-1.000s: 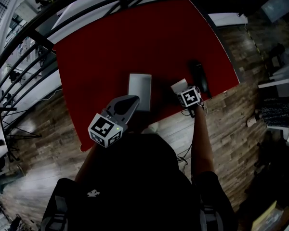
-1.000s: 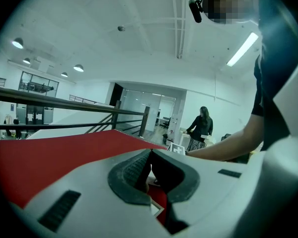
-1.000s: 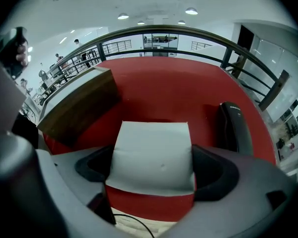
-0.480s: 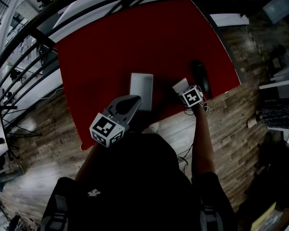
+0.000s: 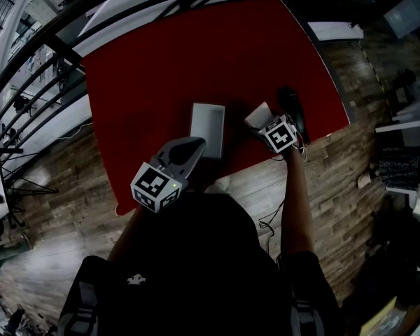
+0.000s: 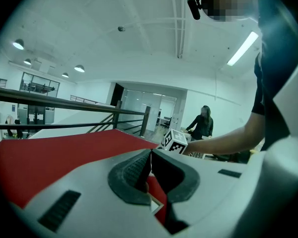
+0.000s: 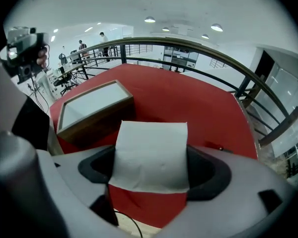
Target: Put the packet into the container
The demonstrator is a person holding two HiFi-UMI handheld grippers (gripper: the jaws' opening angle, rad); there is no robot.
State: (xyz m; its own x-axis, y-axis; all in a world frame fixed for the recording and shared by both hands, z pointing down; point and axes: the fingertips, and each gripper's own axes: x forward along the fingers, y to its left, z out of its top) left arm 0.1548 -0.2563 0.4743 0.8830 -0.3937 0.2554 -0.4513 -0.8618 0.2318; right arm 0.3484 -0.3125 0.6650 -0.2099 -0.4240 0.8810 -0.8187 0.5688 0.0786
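Observation:
A white packet point(image 7: 150, 155) is clamped between the jaws of my right gripper point(image 7: 150, 168), held above the red table point(image 5: 196, 61). In the head view the packet point(image 5: 259, 115) sticks out ahead of that gripper point(image 5: 276, 133), just right of the container point(image 5: 208, 128). The container point(image 7: 92, 108) is a shallow rectangular box with a pale inside and wooden sides, lying to the left of the packet. My left gripper point(image 5: 189, 149) hovers near the table's front edge, at the container's near end, jaws shut with nothing in them point(image 6: 148, 170).
A long black object point(image 5: 292, 112) lies on the table to the right of my right gripper. A black railing point(image 7: 198, 51) runs past the table's far side. A thin cable point(image 5: 269, 222) hangs by the front edge over the wooden floor.
My right gripper has lifted the packet slightly forward and up from beside the container. The left gripper has stayed where it was.

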